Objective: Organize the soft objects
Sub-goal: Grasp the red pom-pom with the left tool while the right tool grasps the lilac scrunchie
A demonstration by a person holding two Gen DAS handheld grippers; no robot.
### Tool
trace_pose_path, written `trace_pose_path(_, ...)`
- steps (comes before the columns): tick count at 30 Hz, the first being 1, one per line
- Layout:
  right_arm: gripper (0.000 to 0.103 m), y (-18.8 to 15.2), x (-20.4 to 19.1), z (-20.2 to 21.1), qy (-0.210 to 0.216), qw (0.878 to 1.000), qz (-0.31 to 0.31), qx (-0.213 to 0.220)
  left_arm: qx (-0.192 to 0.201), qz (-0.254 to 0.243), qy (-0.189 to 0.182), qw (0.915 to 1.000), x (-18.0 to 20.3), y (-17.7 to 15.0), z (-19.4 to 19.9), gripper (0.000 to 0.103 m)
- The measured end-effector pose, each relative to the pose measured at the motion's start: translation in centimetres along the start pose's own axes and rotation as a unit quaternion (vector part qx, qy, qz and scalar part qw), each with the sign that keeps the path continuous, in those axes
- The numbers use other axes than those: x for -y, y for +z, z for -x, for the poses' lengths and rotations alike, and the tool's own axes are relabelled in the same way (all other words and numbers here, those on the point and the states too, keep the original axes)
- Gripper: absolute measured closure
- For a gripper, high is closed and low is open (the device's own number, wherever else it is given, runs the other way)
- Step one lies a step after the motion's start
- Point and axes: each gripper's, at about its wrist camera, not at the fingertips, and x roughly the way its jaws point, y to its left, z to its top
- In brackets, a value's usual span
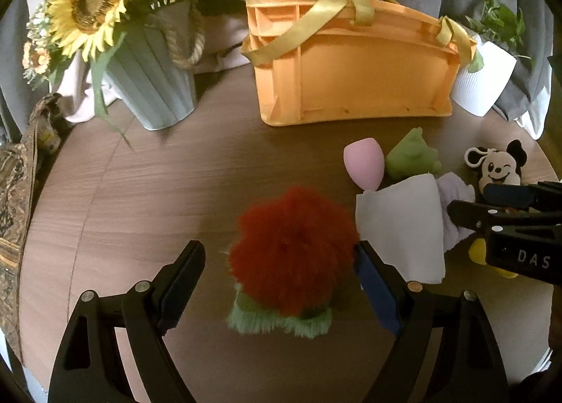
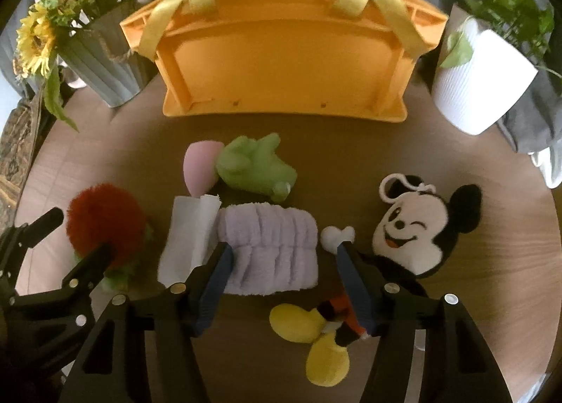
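The left tongs (image 1: 281,283) stand spread wide around a fluffy red pompom with a green fringed base (image 1: 291,255); the right pad just brushes its fur, the left pad stands clear, so nothing is pinched yet. The right tongs (image 2: 282,259) are spread too, straddling the near right corner of a folded lilac terry towel (image 2: 270,245), with the white hand of a winking black-and-white mouse plush with yellow shoes (image 2: 411,238) beside the right finger; neither pad clearly presses on the cloth.

Judged from this, the step in hand is the pick-up: each hand has lined up over its own soft piece. The next move calls for squeezing gently on the pompom's body, not only its fur, and for the right tongs to bite the towel alone, leaving the plush's arm out.

Outward on the round wooden desk (image 1: 175,192) lie one folded white paper sheet (image 2: 186,238) left of the towel, one pink egg-shaped sponge (image 2: 200,167) and one green squashy toy (image 2: 256,167) beyond. Far behind stands one orange plastic crate with yellow ribbon handles (image 2: 281,69), probably the destination. One pale ribbed pot of sunflowers (image 1: 154,79) sits far left, one white ribbed pot with a green plant (image 2: 481,86) far right.
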Motion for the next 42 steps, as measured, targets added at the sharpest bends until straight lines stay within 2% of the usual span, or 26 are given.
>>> trace_pose_path(4,0.046,0.1,0.1,-0.9,0.008,1.000,-0.001,-0.013,-0.006,-0.006,-0.003,1.0000,0.2,0.3,-1.2,0.018)
trace_pose_path(7,0.048,0.1,0.1,-1.2,0.009,1.000,0.000,-0.016,-0.008,-0.007,-0.003,0.9999,0.3,0.6,-1.9,0.023)
trace_pose_path(11,0.056,0.1,0.0,-1.5,0.013,1.000,0.005,-0.018,-0.020,-0.004,-0.016,0.9997,0.2,0.5,-2.6,0.041)
trace_pose_path(14,0.065,0.2,-0.1,-1.5,0.012,1.000,0.014,-0.013,-0.024,-0.005,-0.025,0.9994,0.4,0.3,-3.0,0.054)
trace_pose_path(18,0.075,0.1,-0.1,-1.1,0.019,1.000,0.016,-0.006,-0.022,-0.005,-0.037,0.9991,0.6,0.1,-3.0,0.064)
trace_pose_path(25,0.078,-0.2,-0.4,0.5,0.018,0.999,0.026,0.020,-0.010,0.000,-0.050,0.9987,0.8,-0.1,-2.3,0.067)
trace_pose_path(39,0.079,-0.3,-0.4,5.3,0.014,0.995,0.031,0.093,0.063,0.019,-0.039,0.9971,0.8,0.4,3.5,0.067)
trace_pose_path(42,0.079,-0.3,-0.6,6.6,0.007,0.992,0.036,0.123,0.080,0.023,-0.040,0.9957,0.7,0.8,4.7,0.067)
